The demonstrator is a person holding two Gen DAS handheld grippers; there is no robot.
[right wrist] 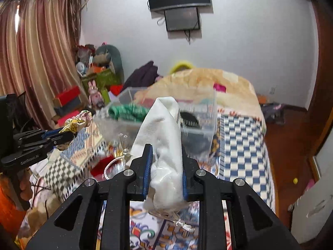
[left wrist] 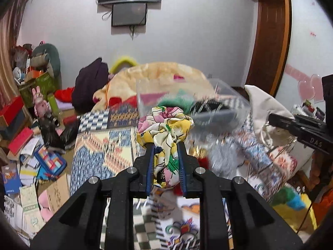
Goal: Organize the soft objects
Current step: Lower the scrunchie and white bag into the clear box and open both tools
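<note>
- Left gripper (left wrist: 165,145) is clamped on a floral scrunchie (left wrist: 165,125), held above the patterned bedspread (left wrist: 100,145).
- Right gripper (right wrist: 165,148) pinches a white cloth pouch (right wrist: 164,137) — its drawstring dangles at 6 o'clock.
- A clear plastic bin (right wrist: 206,129) sits at 12 o'clock from both, with green yarn (right wrist: 127,112) inside.

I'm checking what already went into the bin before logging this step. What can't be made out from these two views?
- Clear bin contents, both views: motion blur; only a green item and a dark item show, kinds unclear.
- Floral scrunchie, left wrist view: its lower part is hidden between the left gripper fingers.
- White pouch, right wrist view: blocks the bin's middle.
</note>
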